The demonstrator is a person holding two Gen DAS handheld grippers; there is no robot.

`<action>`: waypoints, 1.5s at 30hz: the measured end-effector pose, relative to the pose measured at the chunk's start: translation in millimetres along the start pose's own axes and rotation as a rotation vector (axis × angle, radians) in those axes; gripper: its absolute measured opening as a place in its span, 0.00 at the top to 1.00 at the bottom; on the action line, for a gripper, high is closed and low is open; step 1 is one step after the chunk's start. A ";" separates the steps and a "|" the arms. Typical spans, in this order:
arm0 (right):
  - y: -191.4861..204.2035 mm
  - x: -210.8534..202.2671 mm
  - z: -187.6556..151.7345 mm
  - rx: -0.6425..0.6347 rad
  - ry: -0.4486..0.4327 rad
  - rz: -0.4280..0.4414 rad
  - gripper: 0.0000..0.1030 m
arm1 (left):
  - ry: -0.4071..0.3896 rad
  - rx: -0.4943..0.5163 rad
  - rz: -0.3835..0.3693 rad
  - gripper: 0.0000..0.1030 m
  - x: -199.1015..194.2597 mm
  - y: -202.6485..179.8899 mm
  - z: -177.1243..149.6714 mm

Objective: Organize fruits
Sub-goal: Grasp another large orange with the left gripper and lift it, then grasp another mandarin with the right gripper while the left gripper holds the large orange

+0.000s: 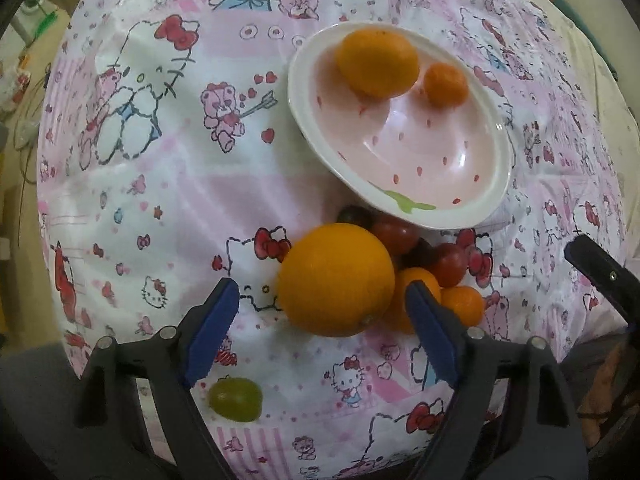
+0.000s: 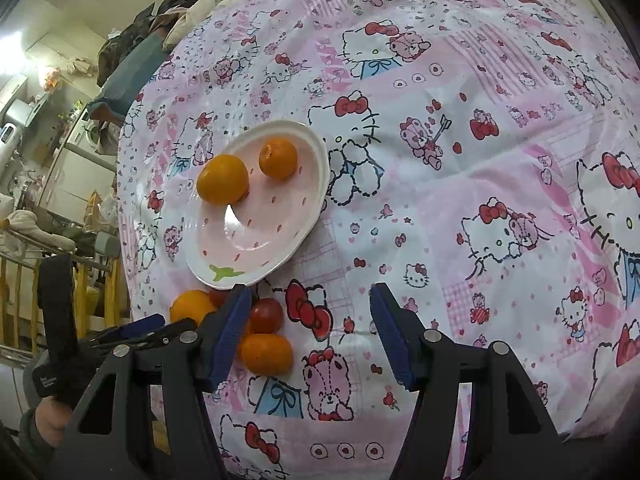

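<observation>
A pink strawberry-print plate (image 1: 420,148) (image 2: 260,236) lies on the cartoon-cat cloth and holds an orange (image 1: 376,62) and a small mandarin (image 1: 446,84). In front of the plate is a pile of fruit: a big orange (image 1: 336,280), red grapes (image 1: 450,264), a dark grape (image 1: 354,216) and small mandarins (image 1: 462,304). My left gripper (image 1: 320,308) points down over the pile, open, with the big orange between its blue pads, which do not press on it. A green grape (image 1: 236,399) lies alone below the left finger. My right gripper (image 2: 310,300) hangs open and empty over the cloth, right of the pile.
The cloth-covered table (image 2: 480,160) spreads wide to the right of the plate. In the right wrist view, a mandarin (image 2: 266,354) and a red grape (image 2: 266,314) sit by the right gripper's left finger. Past the table's left edge are room clutter and a yellow railing (image 2: 16,300).
</observation>
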State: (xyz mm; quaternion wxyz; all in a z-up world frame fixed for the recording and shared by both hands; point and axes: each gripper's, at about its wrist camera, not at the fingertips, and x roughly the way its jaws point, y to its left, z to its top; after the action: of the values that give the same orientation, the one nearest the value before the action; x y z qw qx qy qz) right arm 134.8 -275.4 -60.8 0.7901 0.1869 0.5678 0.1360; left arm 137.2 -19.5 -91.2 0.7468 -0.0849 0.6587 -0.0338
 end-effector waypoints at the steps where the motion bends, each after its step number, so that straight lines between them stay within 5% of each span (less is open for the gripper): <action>1: -0.4 0.0 0.0 0.000 0.001 -0.001 0.37 | 0.009 -0.005 0.003 0.22 3.8 0.5 0.1; 11: -2.9 5.5 0.8 0.002 0.012 -0.030 0.37 | 0.073 -0.059 -0.051 0.23 19.5 5.3 4.5; 23: -2.6 7.2 1.7 -0.001 0.018 -0.024 0.37 | 0.060 -0.034 -0.066 0.46 18.8 -6.4 7.8; 38: -5.3 2.3 -1.7 0.008 0.012 -0.017 0.37 | -0.128 0.056 -0.072 0.49 -44.2 -7.4 -4.0; 45: 4.5 11.9 -5.0 -0.049 0.067 -0.005 0.37 | -0.207 -0.072 -0.087 0.49 -70.6 36.1 2.7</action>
State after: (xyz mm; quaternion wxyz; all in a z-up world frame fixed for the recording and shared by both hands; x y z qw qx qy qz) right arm 133.9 -265.6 -70.3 0.7751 0.1617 0.5911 0.1541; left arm 128.6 27.7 -28.0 0.8052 -0.1430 0.5746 -0.0334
